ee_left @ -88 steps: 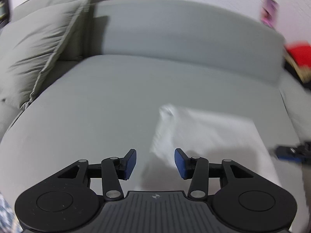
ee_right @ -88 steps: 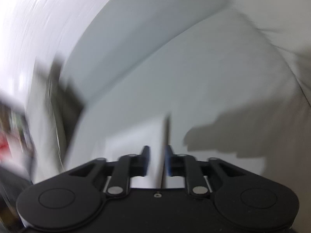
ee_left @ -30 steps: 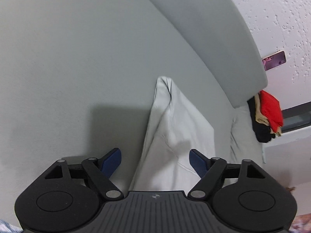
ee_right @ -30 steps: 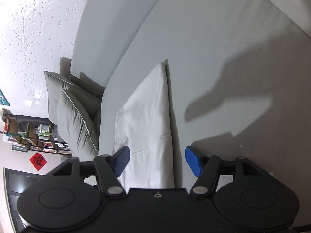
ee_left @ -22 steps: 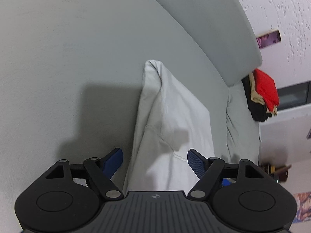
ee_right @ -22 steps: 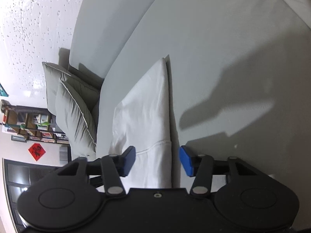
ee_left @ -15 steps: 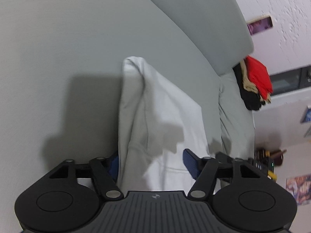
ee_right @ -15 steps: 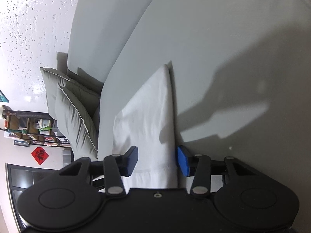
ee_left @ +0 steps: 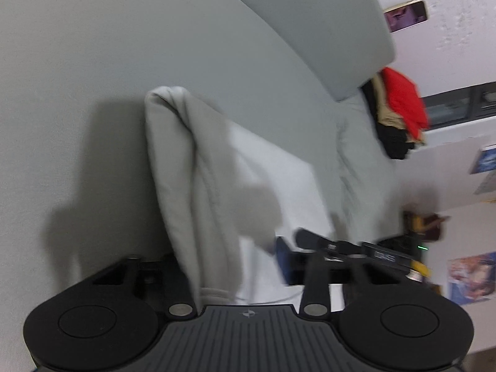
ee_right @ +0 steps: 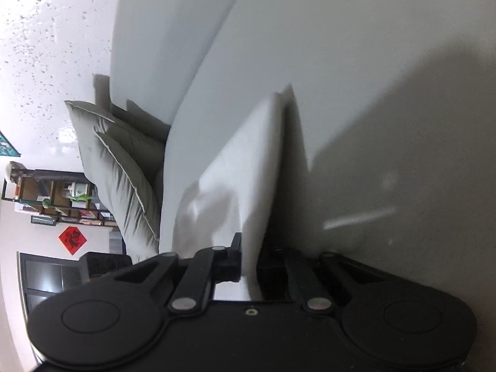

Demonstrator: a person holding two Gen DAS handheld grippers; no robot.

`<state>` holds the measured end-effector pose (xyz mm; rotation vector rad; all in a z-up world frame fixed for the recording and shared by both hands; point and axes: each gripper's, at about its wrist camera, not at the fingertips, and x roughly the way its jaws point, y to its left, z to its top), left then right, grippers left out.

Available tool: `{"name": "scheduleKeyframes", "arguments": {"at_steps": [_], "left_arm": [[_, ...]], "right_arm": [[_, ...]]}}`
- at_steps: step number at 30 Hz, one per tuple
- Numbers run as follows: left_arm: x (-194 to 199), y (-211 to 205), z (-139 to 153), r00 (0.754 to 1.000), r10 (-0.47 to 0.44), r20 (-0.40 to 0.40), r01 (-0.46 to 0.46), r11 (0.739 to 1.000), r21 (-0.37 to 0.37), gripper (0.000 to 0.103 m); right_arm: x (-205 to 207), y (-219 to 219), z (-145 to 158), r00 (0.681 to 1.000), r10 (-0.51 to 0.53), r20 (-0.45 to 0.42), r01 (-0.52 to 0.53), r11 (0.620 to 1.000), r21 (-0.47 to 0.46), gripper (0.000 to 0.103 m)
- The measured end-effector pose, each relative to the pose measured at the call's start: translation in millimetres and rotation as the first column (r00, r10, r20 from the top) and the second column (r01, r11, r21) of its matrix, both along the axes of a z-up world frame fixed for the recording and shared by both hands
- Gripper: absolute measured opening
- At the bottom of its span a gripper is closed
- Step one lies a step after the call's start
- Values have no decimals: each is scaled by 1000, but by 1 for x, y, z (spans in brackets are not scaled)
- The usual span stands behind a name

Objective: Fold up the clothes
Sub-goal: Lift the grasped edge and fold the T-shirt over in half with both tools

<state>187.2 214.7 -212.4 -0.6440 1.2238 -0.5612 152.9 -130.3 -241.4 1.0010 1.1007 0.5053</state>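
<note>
On the grey sofa seat (ee_left: 93,62), the near edge of a white garment (ee_left: 201,186) is being pinched by the closing left gripper (ee_left: 229,279) and clamped by the right gripper (ee_right: 248,266), likely for lifting and folding away.

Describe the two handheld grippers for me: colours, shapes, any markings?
The left gripper and right gripper look alike: matte black, with two round discs at the base, slim linkage arms on silver pivot pins, and blue finger pads. The left one has a ribbed grey plate with a small cross mark.
</note>
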Motion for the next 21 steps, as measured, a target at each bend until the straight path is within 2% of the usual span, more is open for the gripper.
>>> {"name": "scheduleKeyframes", "arguments": {"at_steps": [1, 2, 5, 8, 12, 15, 18, 21], "left_arm": [[-4, -4, 6, 1000, 14, 13, -14, 999, 44, 9], [-11, -8, 16, 999, 24, 42, -27, 996, 80, 6], [-40, -25, 53, 981, 41, 187, -72, 984, 164, 5], [-79, -48, 99, 936, 49, 348, -122, 973, 194, 5], [-126, -89, 161, 851, 4, 526, -115, 977, 179, 5], [-158, -133, 206, 757, -65, 650, -55, 985, 162, 5], [-186, -177, 242, 679, -128, 723, 47, 990, 131, 5], [-207, -219, 269, 622, -179, 762, 168, 981, 94, 5]], "right_arm": [[-3, 4, 7, 1000, -6, 22, 7, 999, -40, 5], [-7, 9, 15, 999, -8, 50, 12, 996, -89, 6], [-20, 22, 48, 988, 7, 157, 27, 976, -216, 6], [-46, 19, 94, 962, 14, 274, 54, 970, -238, 6], [-98, -9, 159, 905, -16, 425, 134, 959, -250, 6], [-147, -50, 208, 848, -72, 526, 227, 944, -237, 6], [-204, -93, 256, 775, -118, 621, 329, 914, -237, 6], [-259, -135, 293, 719, -177, 673, 423, 879, -221, 6]]}}
